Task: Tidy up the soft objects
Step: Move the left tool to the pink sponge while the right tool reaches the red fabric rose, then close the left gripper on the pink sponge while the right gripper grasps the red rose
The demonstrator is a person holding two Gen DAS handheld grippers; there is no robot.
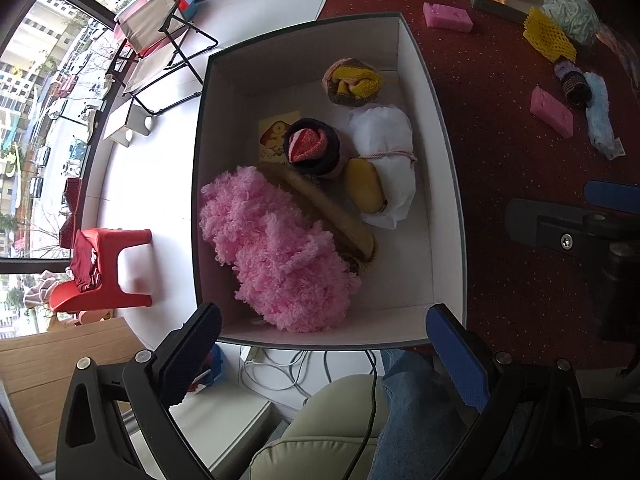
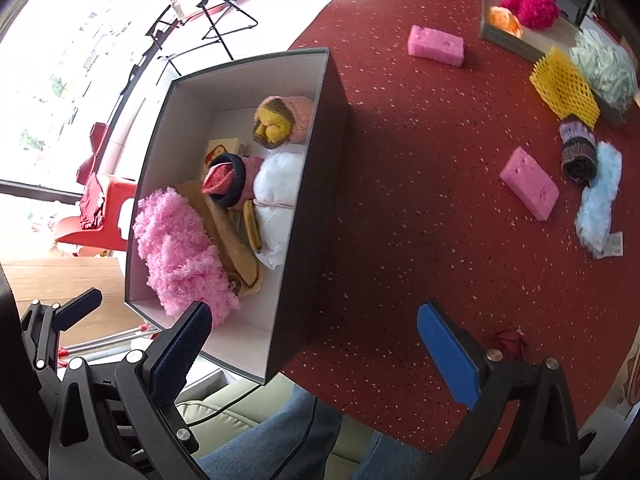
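A white-lined box [image 1: 416, 80] [image 2: 308, 208] on the red table holds a fluffy pink item [image 1: 276, 252] [image 2: 180, 244], a tan cloth [image 1: 328, 208], a rolled sock [image 1: 312, 148], a white bundle [image 1: 384, 140] and a yellow knit roll [image 1: 352, 80]. My left gripper [image 1: 324, 356] is open and empty above the box's near edge. My right gripper [image 2: 316, 352] is open and empty over the box's near corner. On the table lie two pink sponges [image 2: 528, 184] [image 2: 436, 46], a pale blue fluffy piece [image 2: 600, 200], a dark knit roll [image 2: 578, 152] and yellow foam netting [image 2: 564, 88].
A tray [image 2: 504, 36] at the far right holds a magenta fluffy item [image 2: 528, 4] and an orange one [image 2: 506, 20]. A pale green pouf [image 2: 608, 68] sits beside it. Red stool [image 1: 116, 268], folding chairs [image 1: 168, 52] and cables [image 1: 280, 368] are on the floor at left.
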